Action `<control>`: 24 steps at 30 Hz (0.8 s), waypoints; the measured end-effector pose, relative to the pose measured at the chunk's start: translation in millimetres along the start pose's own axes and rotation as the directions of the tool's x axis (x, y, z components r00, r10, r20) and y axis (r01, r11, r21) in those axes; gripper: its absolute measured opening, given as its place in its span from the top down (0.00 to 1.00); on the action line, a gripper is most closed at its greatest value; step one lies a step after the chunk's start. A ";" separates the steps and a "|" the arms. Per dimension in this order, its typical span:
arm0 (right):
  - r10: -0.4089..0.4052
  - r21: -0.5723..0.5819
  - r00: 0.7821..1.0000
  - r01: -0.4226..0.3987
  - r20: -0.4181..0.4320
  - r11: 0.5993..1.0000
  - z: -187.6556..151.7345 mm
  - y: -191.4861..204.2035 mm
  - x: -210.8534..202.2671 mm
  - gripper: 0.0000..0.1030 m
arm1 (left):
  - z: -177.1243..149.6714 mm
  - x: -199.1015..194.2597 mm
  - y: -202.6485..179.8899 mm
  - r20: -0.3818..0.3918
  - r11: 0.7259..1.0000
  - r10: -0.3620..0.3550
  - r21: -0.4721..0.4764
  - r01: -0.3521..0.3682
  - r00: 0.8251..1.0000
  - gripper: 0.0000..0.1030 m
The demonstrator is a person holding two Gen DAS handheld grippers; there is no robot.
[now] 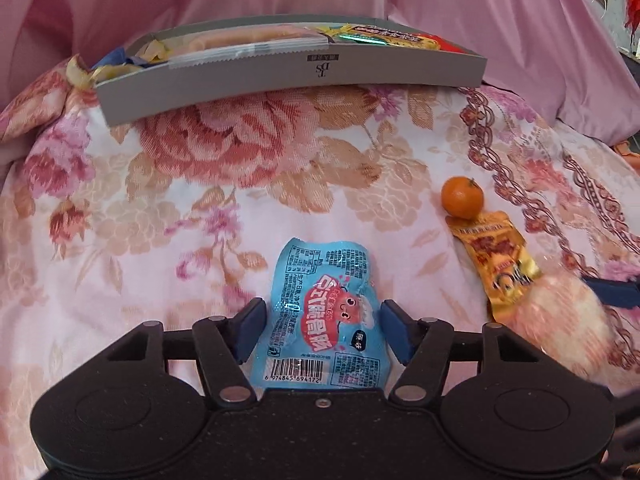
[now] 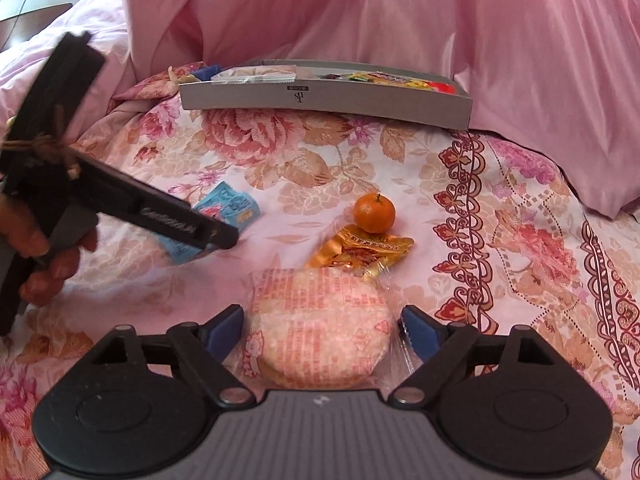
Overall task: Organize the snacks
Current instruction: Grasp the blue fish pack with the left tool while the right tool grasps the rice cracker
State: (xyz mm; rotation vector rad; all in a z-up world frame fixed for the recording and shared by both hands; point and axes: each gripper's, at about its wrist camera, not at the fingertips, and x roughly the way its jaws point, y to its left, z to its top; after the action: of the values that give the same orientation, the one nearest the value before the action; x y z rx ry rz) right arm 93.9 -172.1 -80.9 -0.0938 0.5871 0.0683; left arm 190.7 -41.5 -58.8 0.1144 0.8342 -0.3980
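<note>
The left gripper point(image 1: 322, 322) straddles a blue snack packet point(image 1: 320, 320) lying on the flowered bedspread point(image 1: 200, 208); its pads sit just beside the packet's edges, not yet pressing. The right gripper point(image 2: 322, 330) stands released around a round rice cracker point(image 2: 320, 328). An orange point(image 2: 374, 213) touches a gold packet point(image 2: 360, 250) beyond it. The grey box point(image 2: 324, 98) of snacks lies at the bedspread's far edge.
</note>
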 end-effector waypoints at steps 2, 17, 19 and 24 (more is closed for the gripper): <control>-0.002 0.002 1.000 0.002 -0.002 1.000 -2.0 0.6 -0.1 0.14 | -8.5 -9.8 2.2 -0.008 1.000 -0.008 -0.018 0.008 1.000 0.37; 0.001 0.007 0.999 -0.001 -0.036 1.000 -3.4 7.4 7.2 0.16 | -51.8 -54.4 1.1 0.003 0.997 -0.018 -0.077 0.018 1.000 0.37; -0.009 0.008 1.000 0.010 -0.029 1.000 -5.2 9.3 4.0 0.20 | -51.5 -54.4 0.1 0.000 0.998 -0.023 -0.066 0.023 1.000 0.36; -0.031 0.023 0.999 0.032 -0.025 0.999 -5.8 10.7 0.0 0.25 | -49.7 -51.8 -1.1 -0.014 0.998 -0.036 -0.048 0.035 0.999 0.31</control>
State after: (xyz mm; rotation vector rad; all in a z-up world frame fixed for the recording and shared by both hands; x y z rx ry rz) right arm 89.8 -162.1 -86.4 -0.0810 0.6111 0.0295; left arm 124.3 -14.5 -53.8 0.0581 0.8604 -0.4109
